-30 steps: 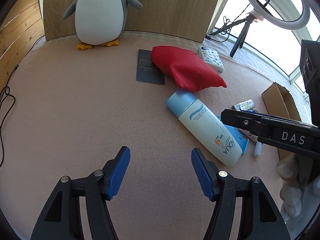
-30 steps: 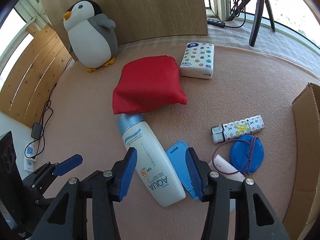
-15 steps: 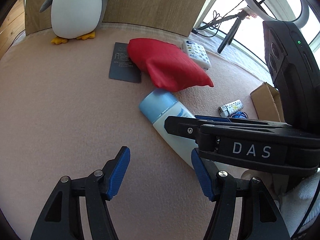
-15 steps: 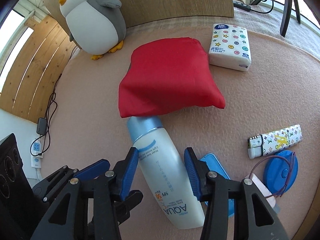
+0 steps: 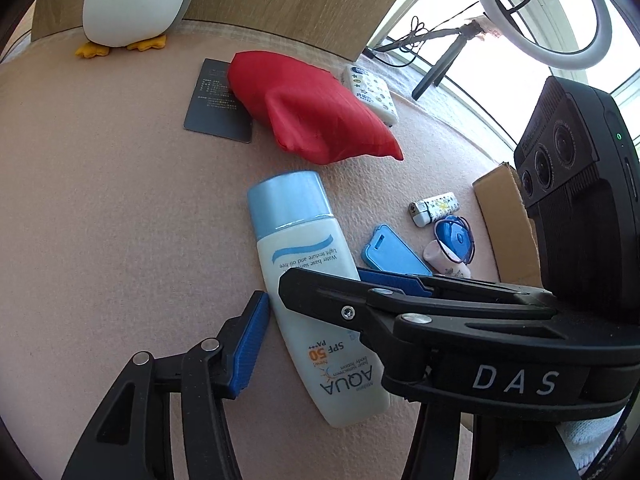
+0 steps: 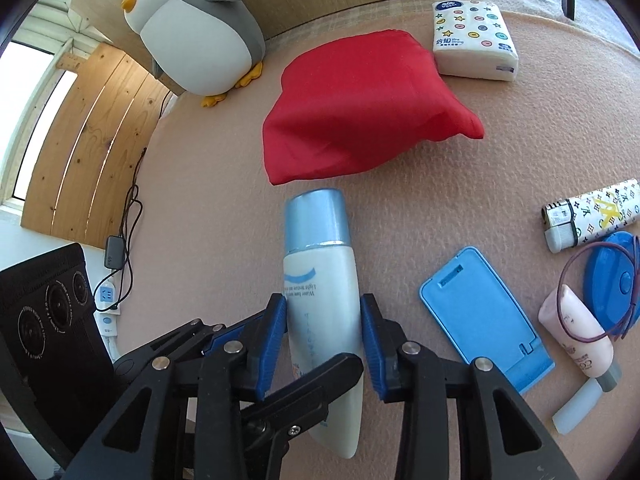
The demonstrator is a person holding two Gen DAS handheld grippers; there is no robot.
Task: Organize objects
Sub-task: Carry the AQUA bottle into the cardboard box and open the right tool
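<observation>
A white sunscreen bottle [image 5: 304, 256] with a pale blue cap lies flat on the pink felt, cap pointing away. My right gripper [image 6: 324, 308] straddles the middle of the bottle [image 6: 320, 264]. Its jaws are closing, and both blue pads meet the bottle's sides. In the left wrist view the right gripper [image 5: 324, 280] crosses over the bottle from the right. My left gripper [image 5: 320, 312] is closing around the bottle's lower part. Its left pad [image 5: 248, 344] stands just off the bottle's edge, and its right finger is hidden behind the right gripper.
A red pouch [image 6: 360, 108] lies just beyond the cap, on a dark card [image 5: 218, 104]. Penguin plush [image 6: 196, 28] and tissue pack [image 6: 474, 40] sit at the back. To the right lie a blue phone stand [image 6: 484, 312], lighter [image 6: 592, 216], pink tube [image 6: 576, 336] and cardboard box [image 5: 508, 220].
Both grippers have come down and tilted onto the bottle. The right gripper slid left until the bottle sat between its fingers. Both pairs of jaws have narrowed.
</observation>
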